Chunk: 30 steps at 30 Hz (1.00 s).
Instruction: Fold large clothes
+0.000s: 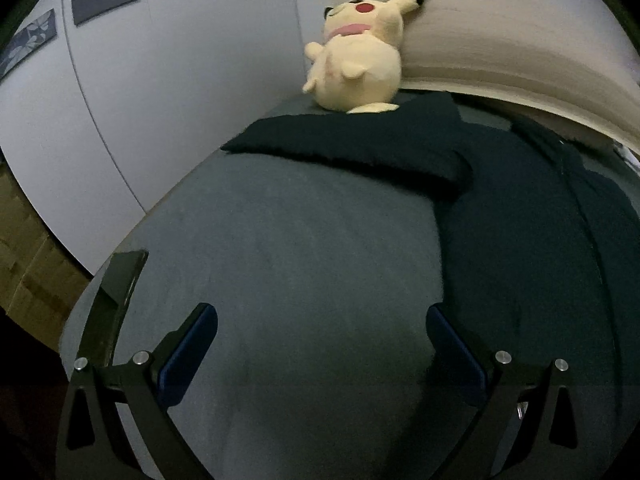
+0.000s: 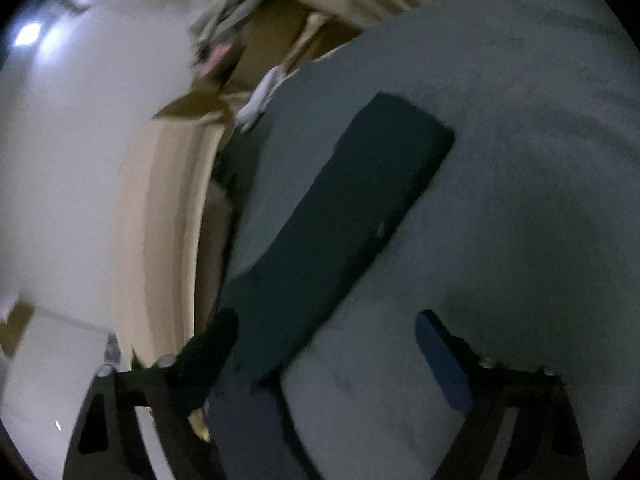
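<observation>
While 1 dark garment [image 1: 520, 208] lies on bed [image 1: 300, 260], both grippers' jaws gape, holding nothing.

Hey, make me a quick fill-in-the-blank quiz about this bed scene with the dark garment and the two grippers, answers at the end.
1. Both the left gripper and the right gripper have their jaws ____.
2. The dark garment lies spread on the ____.
3. The plush toy is mostly ____ in colour.
4. The plush toy leans against the ____.

Answers: open; bed; yellow; headboard
</observation>
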Motion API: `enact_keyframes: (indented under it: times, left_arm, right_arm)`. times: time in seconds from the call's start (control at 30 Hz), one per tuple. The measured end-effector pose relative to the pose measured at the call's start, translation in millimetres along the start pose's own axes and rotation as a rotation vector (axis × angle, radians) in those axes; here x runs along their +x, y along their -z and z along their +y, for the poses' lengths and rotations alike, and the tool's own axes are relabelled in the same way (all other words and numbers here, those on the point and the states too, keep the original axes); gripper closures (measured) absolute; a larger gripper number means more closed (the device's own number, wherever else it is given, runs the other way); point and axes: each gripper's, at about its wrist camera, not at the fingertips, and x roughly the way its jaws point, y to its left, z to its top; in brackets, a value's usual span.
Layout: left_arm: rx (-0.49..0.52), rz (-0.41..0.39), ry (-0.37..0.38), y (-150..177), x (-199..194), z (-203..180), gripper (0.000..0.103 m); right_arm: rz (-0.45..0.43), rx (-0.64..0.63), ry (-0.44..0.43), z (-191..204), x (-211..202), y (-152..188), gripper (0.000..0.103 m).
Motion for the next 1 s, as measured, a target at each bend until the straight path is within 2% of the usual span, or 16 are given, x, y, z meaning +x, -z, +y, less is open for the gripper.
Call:
enact_keyframes:
  times: [0.1,0.27,0.3,0.33,0.37,0.4,0.47,0.57,0.63,0.7,0.8,0.87,1.0]
  left_arm:
    - [-0.012,-0.008,0.006,-6.5,12.0,-2.7,0.000]
    - [-0.055,0.015,-0.013,-13.9,47.2,-0.1,0.000]
    - [-0.053,0.023,-0.025,-12.7,54.3,-0.2,0.000]
    - [-0.051,0.033,-0.028,-12.1,59.2,-0.9,0.000]
    - [-0.049,0.051,-0.027,-9.4,67.2,-1.2,0.000]
    - [-0.042,0.080,-0.024,-5.2,77.1,-2.1,0.000]
    - [-0.057,0.098,0.001,1.7,86.9,1.0,0.000]
    - [-0.101,0.092,0.051,4.3,86.9,9.7,0.000]
    - [-0.104,0.086,0.056,5.7,86.3,10.9,0.000]
    - [-0.114,0.077,0.068,8.1,84.3,13.8,0.000]
    - [-0.121,0.068,0.078,9.3,85.2,13.6,0.000]
    - [-0.120,0.063,0.076,10.1,86.0,13.2,0.000]
    - [-0.124,0.055,0.080,10.9,86.3,14.1,0.000]
  right_arm:
    - [-0.002,0.038,0.033,-6.8,29.9,-27.3,0.023]
    - [-0.031,0.031,0.112,-0.6,68.9,-53.5,0.025]
    - [-0.037,0.026,0.126,2.4,72.6,-52.7,0.030]
    - [-0.042,0.017,0.149,4.0,78.8,-54.4,0.045]
    - [-0.037,-0.008,0.211,9.1,85.9,-58.6,0.056]
    - [-0.032,-0.030,0.257,11.5,87.3,-59.8,0.077]
    - [-0.031,-0.084,0.311,26.4,92.7,-66.0,0.087]
    - [-0.116,-0.252,0.340,82.6,81.9,-62.8,0.091]
    - [-0.150,-0.368,0.313,131.8,75.6,-51.4,0.092]
    - [-0.167,-0.478,0.250,188.5,70.1,-28.5,0.092]
    - [-0.163,-0.632,0.152,265.3,69.3,19.0,0.092]
    - [-0.141,-0.748,0.068,319.9,74.4,66.8,0.092]
    - [-0.050,-0.907,-0.031,383.9,99.8,157.9,0.092]
